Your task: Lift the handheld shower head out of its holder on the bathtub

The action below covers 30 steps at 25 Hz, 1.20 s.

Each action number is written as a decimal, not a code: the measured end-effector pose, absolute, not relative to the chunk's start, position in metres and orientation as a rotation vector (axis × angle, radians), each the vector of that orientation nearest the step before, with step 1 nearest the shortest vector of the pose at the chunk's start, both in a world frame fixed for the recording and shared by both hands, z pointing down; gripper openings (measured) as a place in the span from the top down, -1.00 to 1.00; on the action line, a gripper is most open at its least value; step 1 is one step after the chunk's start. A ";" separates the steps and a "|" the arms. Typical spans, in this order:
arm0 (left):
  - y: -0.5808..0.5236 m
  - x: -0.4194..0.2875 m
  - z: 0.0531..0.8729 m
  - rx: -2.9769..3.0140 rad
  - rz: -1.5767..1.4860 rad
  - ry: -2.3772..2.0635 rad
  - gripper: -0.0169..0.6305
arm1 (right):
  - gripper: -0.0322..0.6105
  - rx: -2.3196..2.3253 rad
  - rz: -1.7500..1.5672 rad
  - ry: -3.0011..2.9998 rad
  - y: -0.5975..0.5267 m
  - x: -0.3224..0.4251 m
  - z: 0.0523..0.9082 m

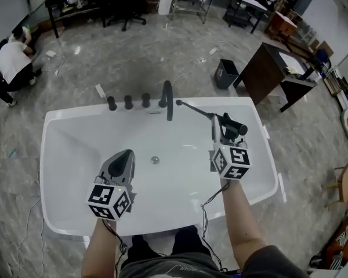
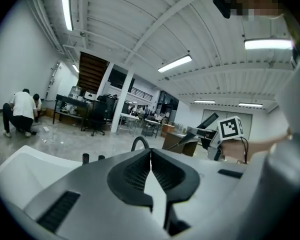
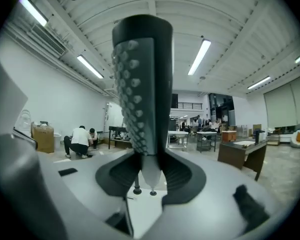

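Note:
The black handheld shower head is in my right gripper, which is shut on it above the right side of the white bathtub; its thin handle end points back toward the faucet spout. In the right gripper view the shower head stands upright between the jaws of the right gripper, nozzle face turned left. My left gripper hovers over the tub's front left, shut with nothing in it. The left gripper shows its pads meeting, with the right gripper off to its right.
Three black knobs stand on the tub's far rim left of the spout, and a drain sits in the tub floor. A dark desk and black bin stand behind on the right. People crouch far left.

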<state>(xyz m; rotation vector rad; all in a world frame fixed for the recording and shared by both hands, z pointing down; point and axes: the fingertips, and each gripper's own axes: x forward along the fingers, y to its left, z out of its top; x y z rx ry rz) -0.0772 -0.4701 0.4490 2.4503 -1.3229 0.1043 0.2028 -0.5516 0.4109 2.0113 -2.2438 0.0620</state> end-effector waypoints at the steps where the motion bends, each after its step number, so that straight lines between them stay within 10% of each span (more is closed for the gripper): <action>1: -0.459 -0.082 0.442 2.468 0.092 -1.297 0.90 | 0.46 2.041 0.052 -2.230 -0.527 0.201 0.401; 30: -0.052 -0.105 0.405 2.677 0.130 -0.916 0.90 | 0.46 2.318 0.013 -2.211 0.023 0.136 0.346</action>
